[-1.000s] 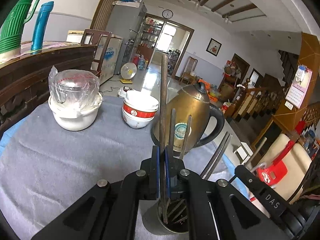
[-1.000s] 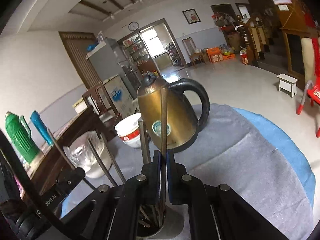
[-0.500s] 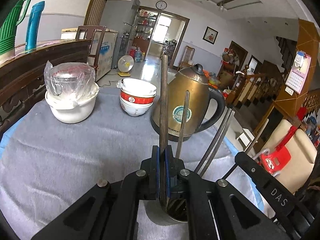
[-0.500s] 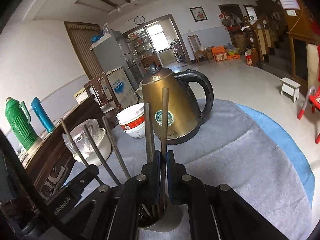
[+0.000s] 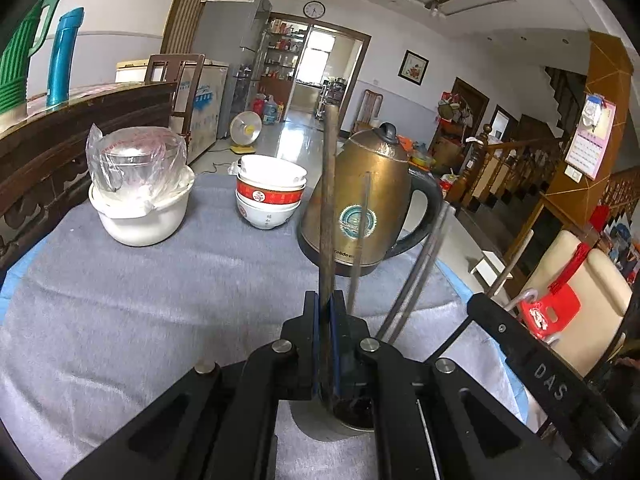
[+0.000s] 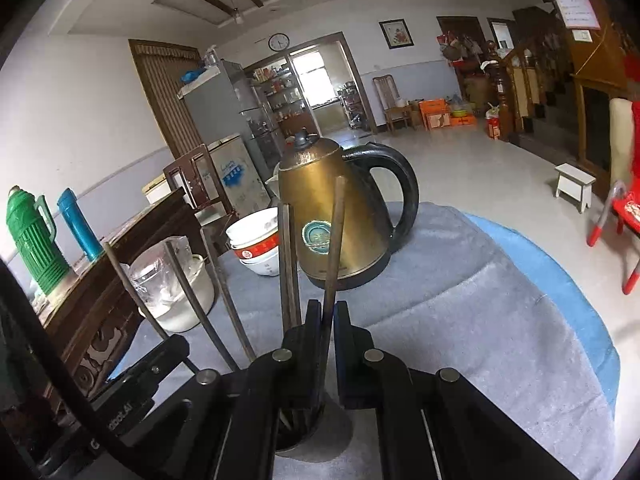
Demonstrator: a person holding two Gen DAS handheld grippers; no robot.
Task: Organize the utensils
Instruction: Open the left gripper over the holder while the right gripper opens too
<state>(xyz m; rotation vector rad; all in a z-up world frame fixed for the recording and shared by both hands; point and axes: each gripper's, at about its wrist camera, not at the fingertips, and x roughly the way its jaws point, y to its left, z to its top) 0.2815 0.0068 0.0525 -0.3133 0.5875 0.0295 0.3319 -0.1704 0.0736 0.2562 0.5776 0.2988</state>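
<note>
A large room with a grey cloth-covered table (image 5: 140,312); at its far side stand a white pot (image 5: 140,216), stacked bowls (image 5: 270,196) and a brass kettle (image 5: 360,208). In the left wrist view, the left gripper (image 5: 325,308) has its jaws narrowed onto one chopstick (image 5: 328,200), which runs upright, long axis straight up from between the jaws, its lower end dipping into a metal cup (image 5: 320,420) directly below on the near part of the table. Other chopsticks lean right out of the cup. In the right wrist view, the right gripper (image 6: 327,316) pinches a second chopstick (image 6: 334,248), tilted slightly right; the pad on the right seems to stand a little off it. The cup (image 6: 316,440) sits right beneath these jaws too, with more sticks (image 6: 288,268) leaning left. Both grippers hover equally close, each stick needing only a straight drop.
</note>
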